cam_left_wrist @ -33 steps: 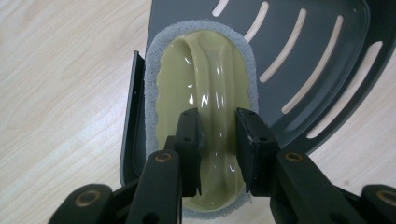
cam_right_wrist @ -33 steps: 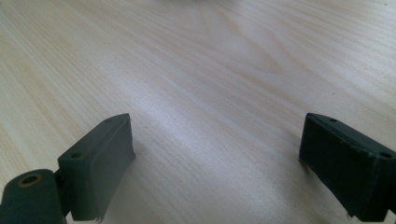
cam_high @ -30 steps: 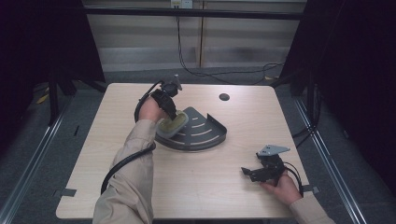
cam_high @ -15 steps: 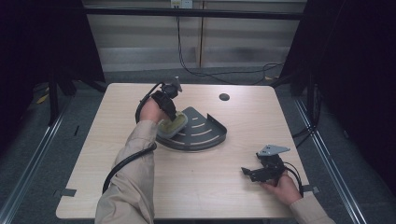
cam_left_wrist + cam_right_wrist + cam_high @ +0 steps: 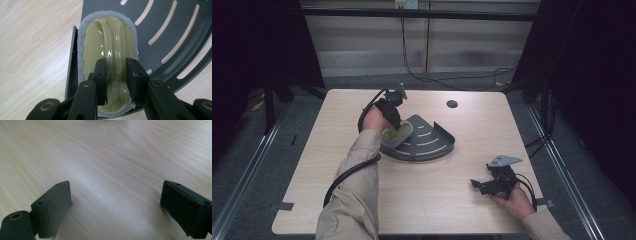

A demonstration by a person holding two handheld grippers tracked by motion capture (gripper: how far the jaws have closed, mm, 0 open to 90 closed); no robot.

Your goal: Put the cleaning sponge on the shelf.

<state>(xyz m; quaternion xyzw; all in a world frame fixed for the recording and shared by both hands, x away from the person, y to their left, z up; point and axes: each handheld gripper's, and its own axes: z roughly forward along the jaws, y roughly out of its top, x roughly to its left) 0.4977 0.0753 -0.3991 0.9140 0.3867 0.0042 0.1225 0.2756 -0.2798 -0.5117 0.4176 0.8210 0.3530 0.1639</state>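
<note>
My left gripper (image 5: 116,71) pinches the raised handle of the yellow-green sponge scrubber (image 5: 107,47), which lies on the left edge of the dark slotted rack (image 5: 175,32), mid-table. My right gripper (image 5: 115,205), jaws spread, rests on the table (image 5: 422,200) near right, well apart.

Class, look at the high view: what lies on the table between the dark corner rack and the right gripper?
Nothing: in the high view, bare wooden table separates the dark corner rack from the right gripper, which rests open.
</note>
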